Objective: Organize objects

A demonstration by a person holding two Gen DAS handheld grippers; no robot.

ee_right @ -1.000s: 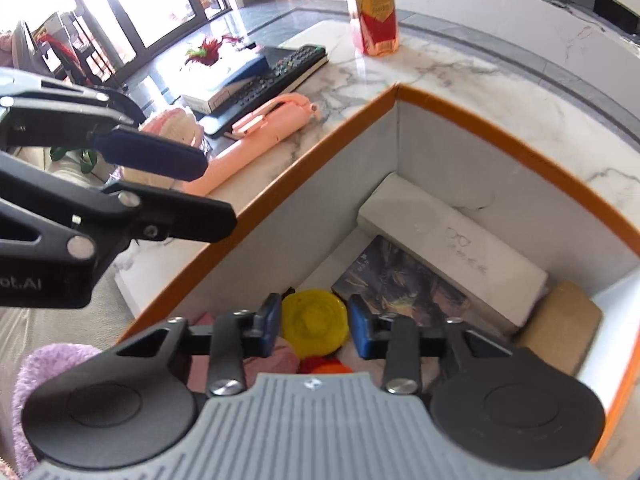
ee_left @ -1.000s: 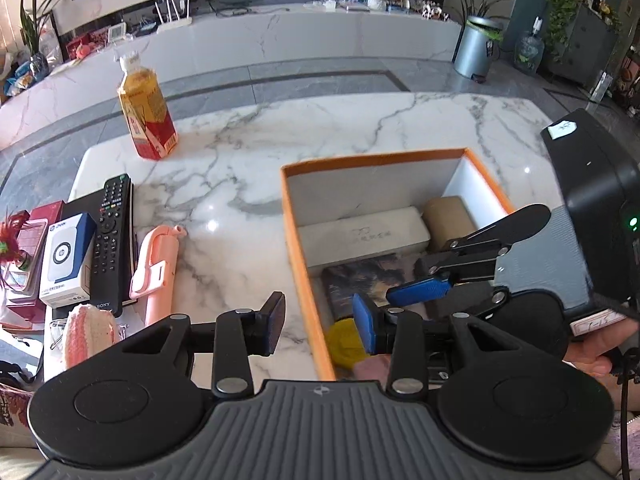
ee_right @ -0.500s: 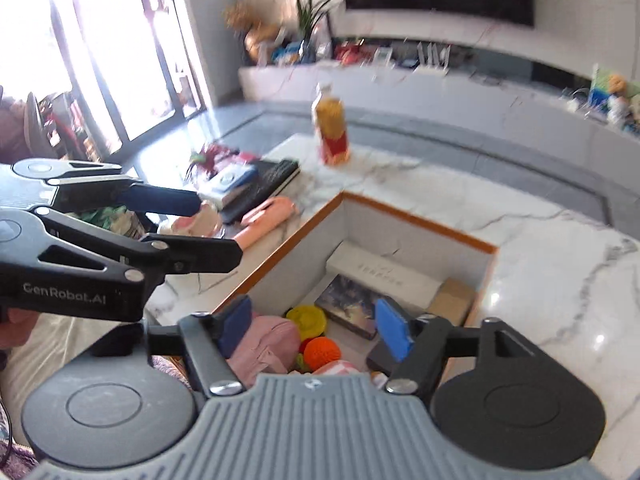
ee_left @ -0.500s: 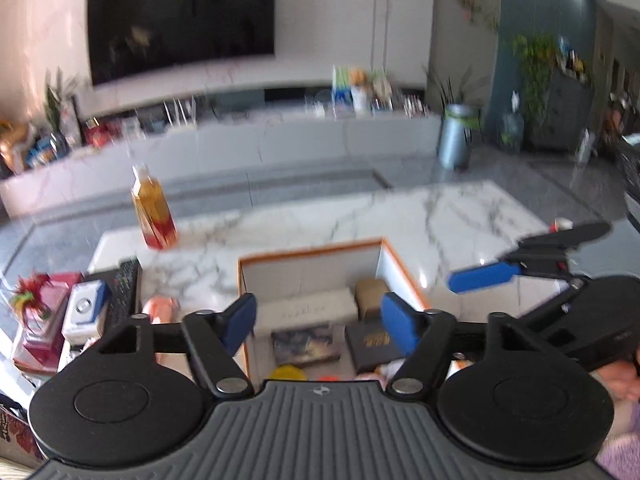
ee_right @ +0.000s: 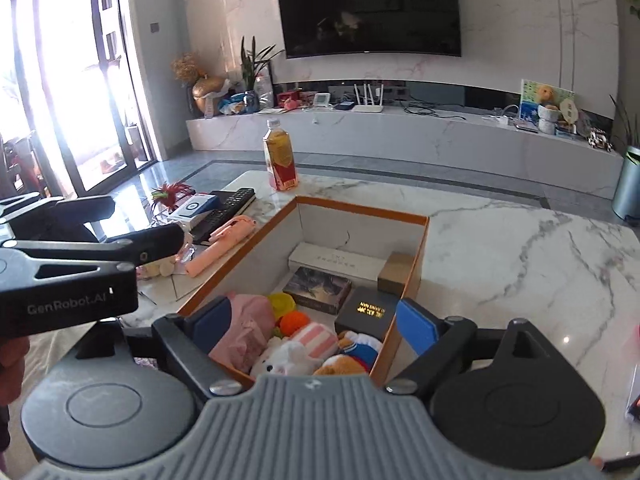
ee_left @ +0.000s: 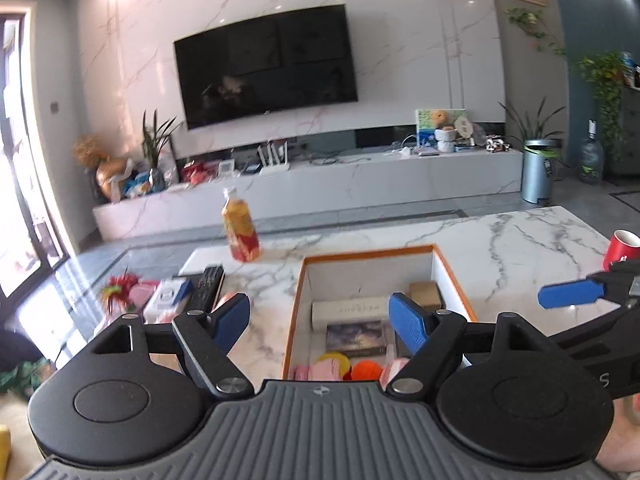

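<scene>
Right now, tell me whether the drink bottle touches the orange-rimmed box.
Apart. The right wrist view shows bare marble between the drink bottle and the orange-rimmed box.

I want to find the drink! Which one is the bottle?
Look at the white marble table and find the orange-edged box on it. Just beyond the box's far left corner stands the bottle. It is the only tall upright thing there, amber with a red label and a white cap.

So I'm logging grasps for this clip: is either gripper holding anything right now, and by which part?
Nothing is held. The left gripper and right gripper both have jaws opening with nothing between the pads, above the box.
</scene>
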